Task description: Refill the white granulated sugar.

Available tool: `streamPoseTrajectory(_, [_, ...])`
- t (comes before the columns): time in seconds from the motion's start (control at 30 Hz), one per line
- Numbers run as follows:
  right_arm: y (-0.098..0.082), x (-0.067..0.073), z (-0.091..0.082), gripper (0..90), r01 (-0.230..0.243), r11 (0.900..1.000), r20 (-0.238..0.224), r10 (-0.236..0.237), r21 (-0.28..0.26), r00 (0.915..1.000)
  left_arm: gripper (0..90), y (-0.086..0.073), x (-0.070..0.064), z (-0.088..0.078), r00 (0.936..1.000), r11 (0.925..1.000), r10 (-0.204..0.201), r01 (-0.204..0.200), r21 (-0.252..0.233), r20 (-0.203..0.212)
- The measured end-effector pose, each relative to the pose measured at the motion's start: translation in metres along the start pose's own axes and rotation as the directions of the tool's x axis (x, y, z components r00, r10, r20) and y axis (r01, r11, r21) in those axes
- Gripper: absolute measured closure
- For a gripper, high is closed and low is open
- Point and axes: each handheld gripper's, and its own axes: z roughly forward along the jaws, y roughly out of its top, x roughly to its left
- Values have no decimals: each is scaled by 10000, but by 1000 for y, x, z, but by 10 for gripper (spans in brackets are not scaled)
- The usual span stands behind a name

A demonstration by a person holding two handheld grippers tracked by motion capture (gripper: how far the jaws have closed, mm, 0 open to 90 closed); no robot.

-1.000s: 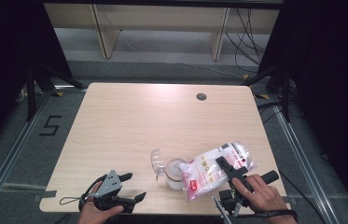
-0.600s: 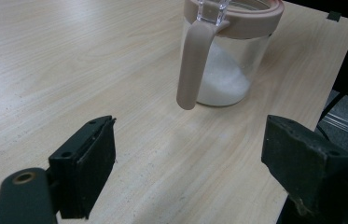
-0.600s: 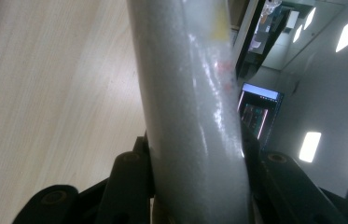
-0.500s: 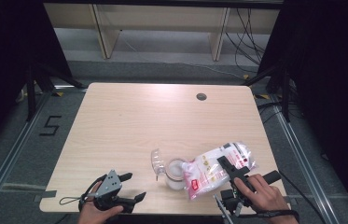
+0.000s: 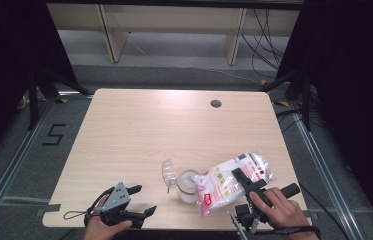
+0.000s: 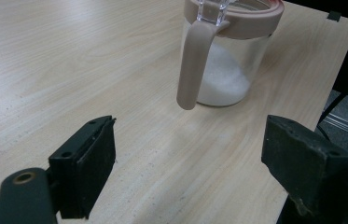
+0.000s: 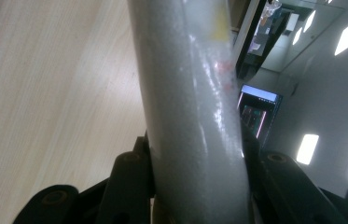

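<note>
We see a white plastic bag (image 5: pixel 234 181) with red print, full of white grains, near the front right edge of the worktop (image 5: pixel 174 130). Its long axis is tilted, with the low end pointing into the jar (image 5: pixel 188 185). Our right gripper (image 5: pixel 248 186) is clenched on the bag; our left gripper (image 5: pixel 139 200) stands released, nothing between its jaws.
</note>
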Motion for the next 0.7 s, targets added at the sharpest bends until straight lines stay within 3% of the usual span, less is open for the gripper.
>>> streamPoseTrajectory(0.7, [1, 2, -1, 677, -125, 9999, -42, 125, 98, 9999, 172, 0, 0, 0, 10000, 10000, -14, 14, 0, 39])
